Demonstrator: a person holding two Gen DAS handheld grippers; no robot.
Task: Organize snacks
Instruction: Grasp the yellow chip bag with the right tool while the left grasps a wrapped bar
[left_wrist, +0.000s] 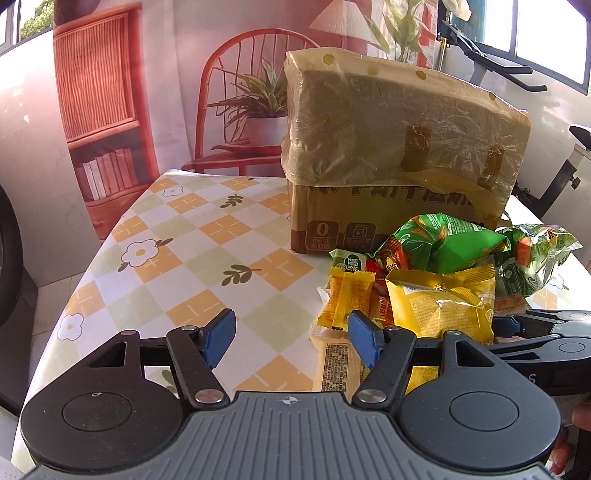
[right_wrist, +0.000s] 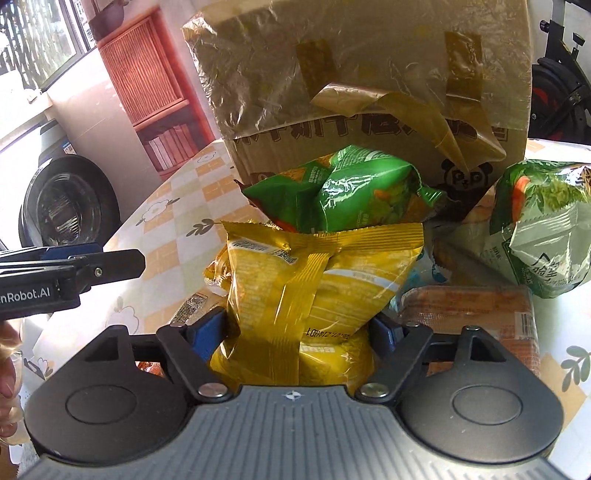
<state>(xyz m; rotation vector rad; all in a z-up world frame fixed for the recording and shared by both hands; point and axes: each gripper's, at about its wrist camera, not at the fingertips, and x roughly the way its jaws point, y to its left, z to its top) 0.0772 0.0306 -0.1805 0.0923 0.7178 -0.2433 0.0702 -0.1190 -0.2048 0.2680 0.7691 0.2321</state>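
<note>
A pile of snacks lies on the checked tablecloth (left_wrist: 192, 236) in front of a taped cardboard box (left_wrist: 399, 147). My right gripper (right_wrist: 301, 334) has its jaws around the lower part of a yellow snack bag (right_wrist: 317, 273), pads against both sides; the bag also shows in the left wrist view (left_wrist: 443, 306). Behind it lies a green bag (right_wrist: 351, 188), with a second green bag (right_wrist: 546, 229) to the right. My left gripper (left_wrist: 291, 338) is open and empty, just left of the pile, near small yellow packets (left_wrist: 347, 299).
A brown wrapped packet (right_wrist: 476, 314) lies right of the yellow bag. The cardboard box (right_wrist: 369, 74) stands close behind the pile. The left gripper's finger (right_wrist: 110, 264) reaches in from the left. Exercise equipment (right_wrist: 561, 74) stands beyond the table.
</note>
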